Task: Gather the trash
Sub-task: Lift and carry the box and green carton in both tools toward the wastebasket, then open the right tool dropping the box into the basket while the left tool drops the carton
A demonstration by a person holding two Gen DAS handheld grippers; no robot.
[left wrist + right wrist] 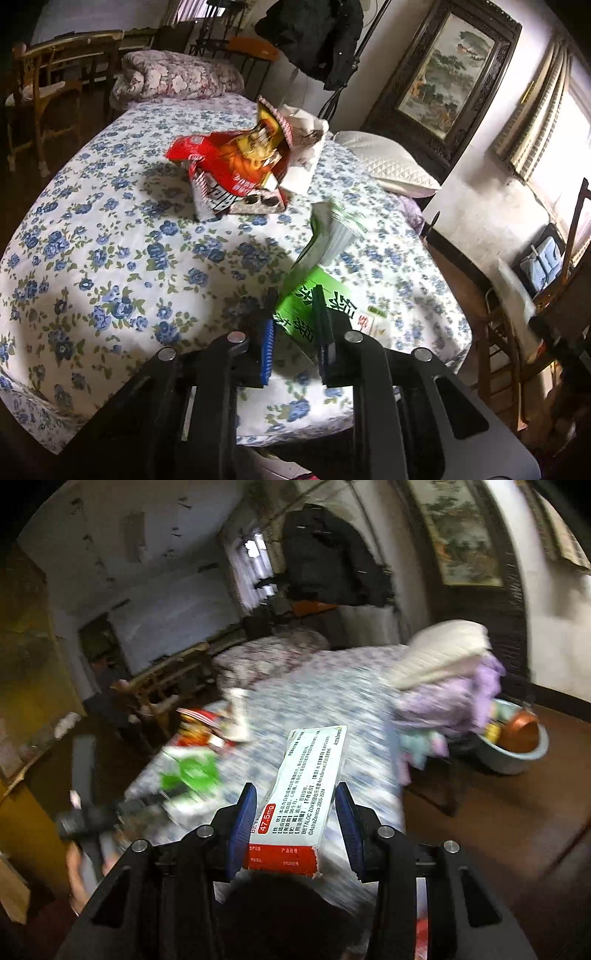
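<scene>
My left wrist camera looked down from close above the near edge of the flowered bed [110, 229], facing across it toward the framed painting [443, 74]. My right one sat farther back and lower, blurred, facing up the bed. Both caught the red wrappers [221, 162], green carton [321, 299] and white pillow [388, 162].

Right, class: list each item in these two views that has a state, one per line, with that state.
Green box: flattened, gripped in the left gripper, jaws shut on it.
Medicine box: between the right gripper jaws, held above the bed.
Red snack wrapper: crumpled, torn open, lying on the floral sheet.
Basin: on the floor, full.
</scene>
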